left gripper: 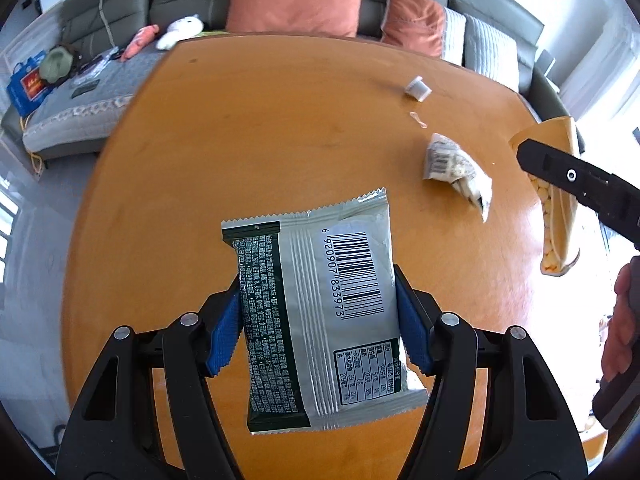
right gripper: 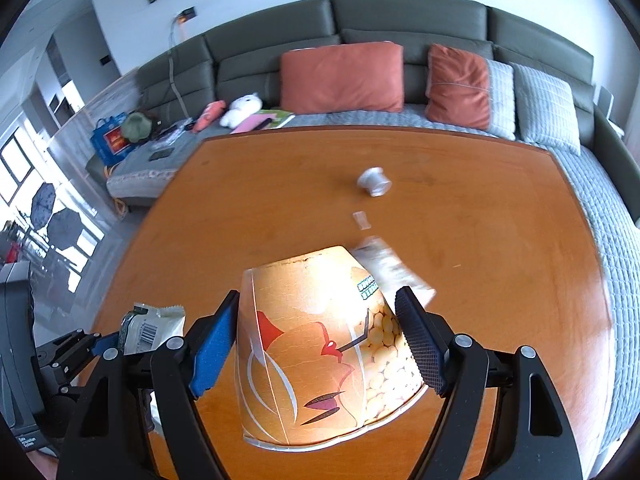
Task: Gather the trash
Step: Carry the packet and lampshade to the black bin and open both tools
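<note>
My left gripper [left gripper: 318, 312] is shut on a silver and dark green snack packet [left gripper: 320, 312], barcode side up, held above the wooden table [left gripper: 248, 128]. My right gripper [right gripper: 316, 332] is shut on an orange snack bag [right gripper: 320, 352] with a window showing yellow snacks; the bag also shows at the right of the left wrist view [left gripper: 554, 216]. A crumpled white wrapper [left gripper: 456, 168] lies on the table, partly hidden behind the orange bag in the right wrist view [right gripper: 388, 264]. A small white cup [left gripper: 418, 88] lies tipped farther back, with a tiny clear scrap [left gripper: 418, 119] near it.
A grey sofa [right gripper: 400, 16] with orange cushions [right gripper: 340, 76] runs behind the table. Plush toys [right gripper: 240, 110], a hat and a blue bag [right gripper: 108, 140] lie on its left part. The left gripper with its packet shows at the lower left of the right wrist view [right gripper: 152, 330].
</note>
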Demonstrator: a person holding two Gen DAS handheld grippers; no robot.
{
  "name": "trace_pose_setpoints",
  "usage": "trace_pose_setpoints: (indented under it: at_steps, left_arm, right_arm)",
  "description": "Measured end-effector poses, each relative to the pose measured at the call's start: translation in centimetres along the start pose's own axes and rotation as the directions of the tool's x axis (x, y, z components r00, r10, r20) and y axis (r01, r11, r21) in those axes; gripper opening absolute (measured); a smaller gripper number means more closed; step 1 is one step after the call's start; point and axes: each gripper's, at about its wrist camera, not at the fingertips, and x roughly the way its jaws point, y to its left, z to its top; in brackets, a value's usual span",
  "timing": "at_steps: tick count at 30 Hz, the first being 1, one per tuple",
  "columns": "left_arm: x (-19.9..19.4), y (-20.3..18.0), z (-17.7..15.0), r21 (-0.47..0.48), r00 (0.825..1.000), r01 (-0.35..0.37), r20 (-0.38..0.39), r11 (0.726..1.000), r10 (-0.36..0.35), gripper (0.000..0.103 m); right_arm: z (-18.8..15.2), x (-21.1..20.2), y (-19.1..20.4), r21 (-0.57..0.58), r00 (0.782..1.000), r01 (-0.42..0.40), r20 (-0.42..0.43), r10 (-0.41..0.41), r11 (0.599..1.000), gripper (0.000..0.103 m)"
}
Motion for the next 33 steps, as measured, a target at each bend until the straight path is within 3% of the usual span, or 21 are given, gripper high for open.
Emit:
trace_pose_setpoints:
  at_steps: [11,20,26,33]
  left_arm:
    - [-4.6,10.4,-4.7,-0.088,0.998,-0.046,0.031,0.995,0.049,0.065]
    - [-7.0,18.4,-8.8,-0.200,0.996,-0.069,0.040,0.977,0.078,0.065]
    - [-8.3,24.3,-11.8,-0.302,0.993,-0.101,0.034,0.948,0.117,0.065]
    - [-9.3,31.2,-16.0,-0.429,0.981,-0.179,-0.014,0.885,0.191,0.065]
  right_arm:
    - [-2.2,0.7,12.5,-0.086,0.995,-0.096,-0.030,0.094,0.992,0.078]
    - [-3.2,1.6,23.3,-0.210,0.983,-0.180,-0.071,0.168,0.961,0.078]
    - [-4.5,3.1,31.0,-0.292,0.964,-0.261,-0.135,0.231,0.920,0.078]
    - [-6.0,5.5,39.1,-0.357,0.931,-0.353,-0.224,0.287,0.865,0.078]
